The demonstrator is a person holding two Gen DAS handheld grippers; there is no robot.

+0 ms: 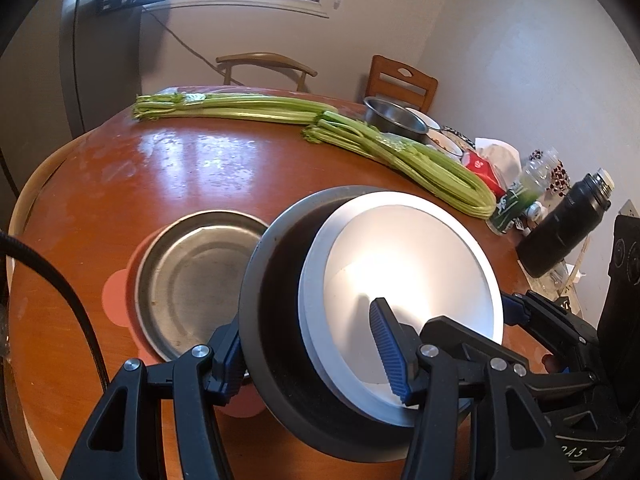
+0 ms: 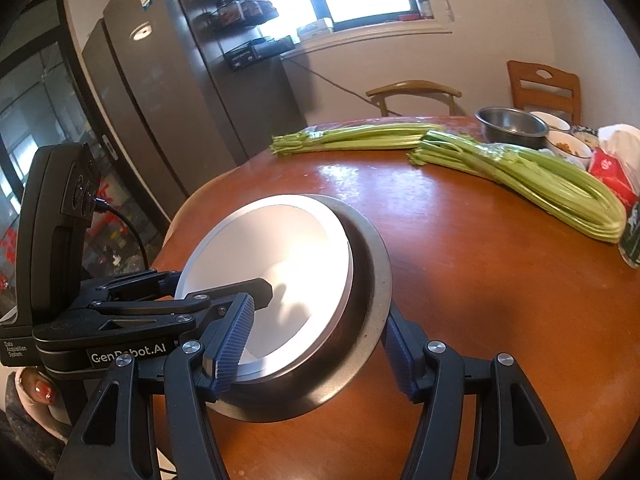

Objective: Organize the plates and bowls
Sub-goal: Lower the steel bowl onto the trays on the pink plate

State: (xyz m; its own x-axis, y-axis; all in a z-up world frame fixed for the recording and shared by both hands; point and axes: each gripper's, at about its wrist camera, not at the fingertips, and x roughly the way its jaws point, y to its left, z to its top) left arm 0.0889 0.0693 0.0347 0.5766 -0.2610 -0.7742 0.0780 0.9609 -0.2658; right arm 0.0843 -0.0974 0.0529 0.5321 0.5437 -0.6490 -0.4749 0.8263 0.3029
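Both grippers hold one stack above the round wooden table: a white bowl (image 1: 400,276) nested inside a dark steel bowl (image 1: 276,320), tilted on edge. My left gripper (image 1: 312,364) is shut on the stack's near rim, one pad inside the white bowl and one outside the steel bowl. My right gripper (image 2: 316,348) is shut on the opposite rim of the same stack (image 2: 272,272). A flat steel plate (image 1: 192,276) lies on a pink mat (image 1: 116,300) just left of the stack.
Two bunches of celery (image 1: 280,116) lie across the far table. A steel bowl (image 1: 394,118), small dishes, a red packet (image 1: 486,170), a jar and a black flask (image 1: 564,224) crowd the right edge. Two chairs stand behind; a fridge (image 2: 160,100) is at left.
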